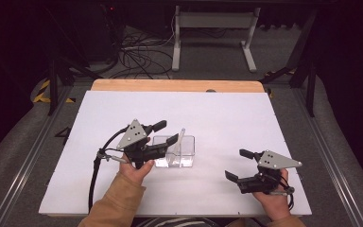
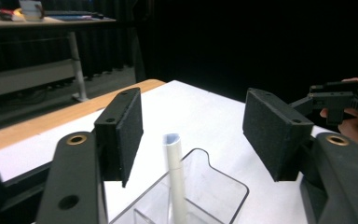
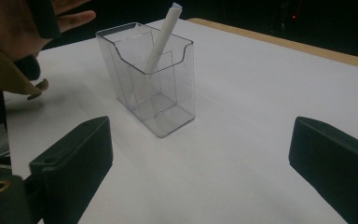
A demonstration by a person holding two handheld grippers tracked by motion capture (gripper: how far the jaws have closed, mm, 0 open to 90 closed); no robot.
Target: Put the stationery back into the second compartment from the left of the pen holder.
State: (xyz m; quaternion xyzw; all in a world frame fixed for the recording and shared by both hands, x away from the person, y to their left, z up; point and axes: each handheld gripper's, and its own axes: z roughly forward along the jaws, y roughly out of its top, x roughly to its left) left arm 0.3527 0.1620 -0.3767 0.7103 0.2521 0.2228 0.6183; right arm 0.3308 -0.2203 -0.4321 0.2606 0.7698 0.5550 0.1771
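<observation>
**White stick released into a clear holder, left gripper opening above it**

A person sits at a white surface (image 1: 217,113) with a gripper in each hand. Near the middle stands a clear plastic holder (image 1: 174,151), upright and divided into compartments. A thin white stick (image 1: 180,141), possibly a pen or rolled paper, leans inside it, lower end on the holder's floor, upper end poking above the rim. Which compartment it sits in is hard to tell.

The left gripper (image 1: 163,134) hangs just above the holder's left side. Its fingers (image 2: 121,135) are spread, and no pad touches the stick. In the left gripper view, the stick's top (image 2: 172,140) stands between the two pads but lower and apart from both.

The step in hand looks like letting go and withdrawing. To do it well, the fingers should stay spread and lift straight up, so neither pad brushes the leaning stick or tips the light holder.

The right gripper (image 1: 238,165) rests low on the surface, well to the right of the holder, its fingers (image 3: 74,154) spread wide and holding nothing. From its view the holder (image 3: 168,102) stands ahead, between the pads but far beyond them.
</observation>
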